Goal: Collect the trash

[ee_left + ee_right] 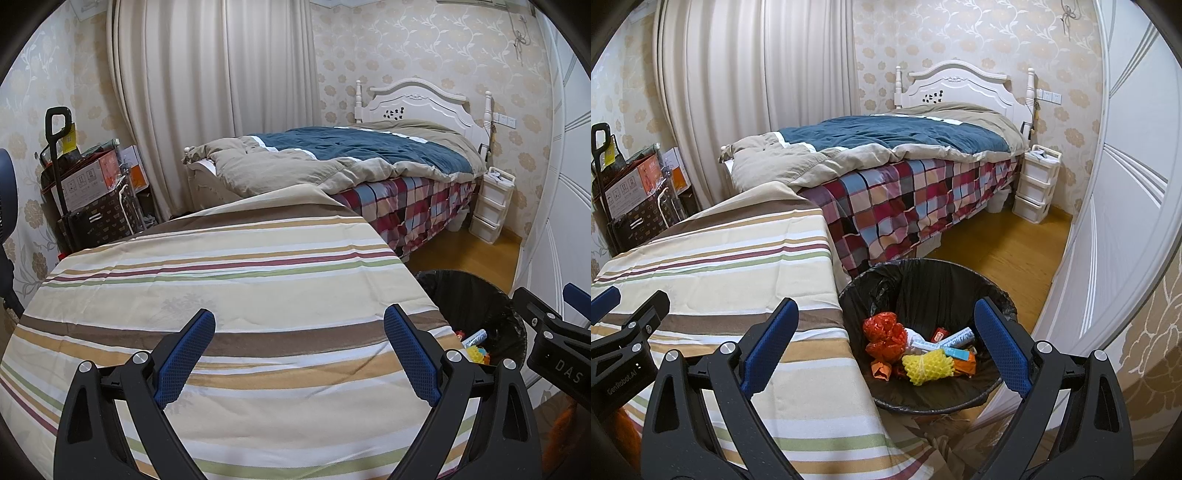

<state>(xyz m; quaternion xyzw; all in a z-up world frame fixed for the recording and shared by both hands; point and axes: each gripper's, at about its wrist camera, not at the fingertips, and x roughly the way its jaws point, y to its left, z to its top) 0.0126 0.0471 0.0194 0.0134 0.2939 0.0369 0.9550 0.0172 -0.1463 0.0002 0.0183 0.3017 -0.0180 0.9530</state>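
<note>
Blue textured pads line both fingers of the left hand-held gripper (pixel 299 354), which hangs spread wide and empty over the near part of the striped cloth (pixel 229 295) covering the bench. The right hand-held gripper (pixel 886 349) is likewise released, holding nothing, its left finger over the bench's right edge and its right finger over the bin (pixel 960 400).

The bin stands on the floor just beside the bench's right side, lined with a black bag. The trash lies inside it: a crumpled red wrapper (pixel 884 334) at the left, a yellow foam net (pixel 927 367) in the middle near side, a small orange scrap (pixel 881 369) beside it, and a white and blue tube (pixel 945 341) lying across further back. From the left wrist view only the bin's rim (pixel 480 284) and a bit of its contents show.

Beyond the bench is a bed (pixel 908 206) with a checked sheet and a blue and beige quilt (pixel 886 134). A white drawer unit (pixel 1034 184) stands at its far right, boxes (pixel 88 184) are stacked at the far left, and a pale curtain (pixel 207 74) hangs behind.
</note>
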